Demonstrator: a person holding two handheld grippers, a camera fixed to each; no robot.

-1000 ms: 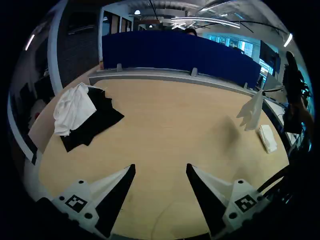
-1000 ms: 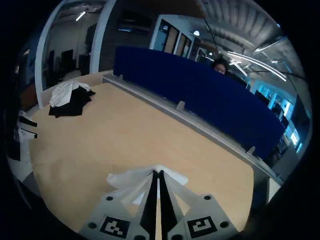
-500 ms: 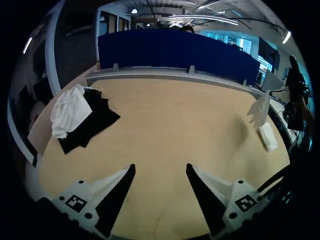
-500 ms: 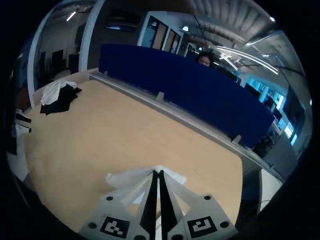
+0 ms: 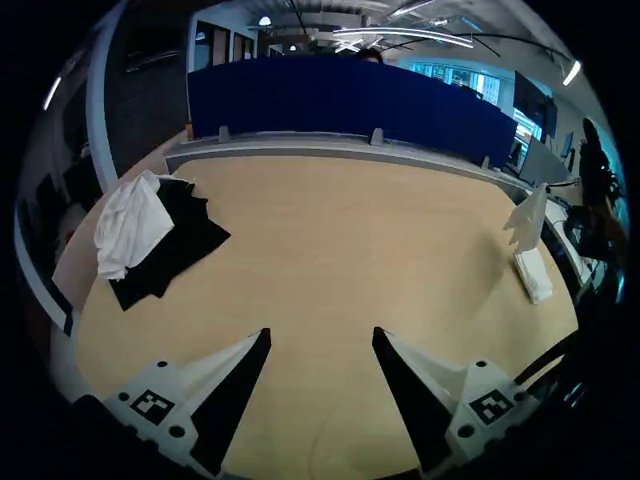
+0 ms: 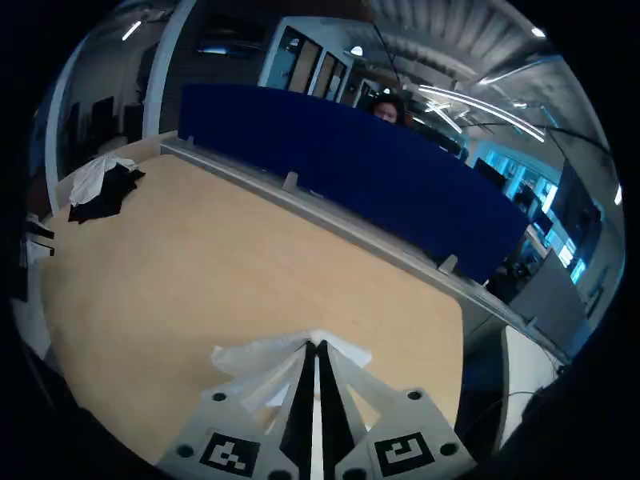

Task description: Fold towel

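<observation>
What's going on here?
A person is folding towels with tongs in each hand. The right tongs are shut on a white towel, held up above the wooden table near a folded towel. The left tongs are open and empty over the table. A white cloth and a black cloth lie heaped at the far corner.

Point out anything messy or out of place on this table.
In the left gripper view, a white cloth lies crumpled over a black cloth at the table's left corner, unfolded, unlike the folded towel at its right edge. Nothing spilled or damaged.
</observation>
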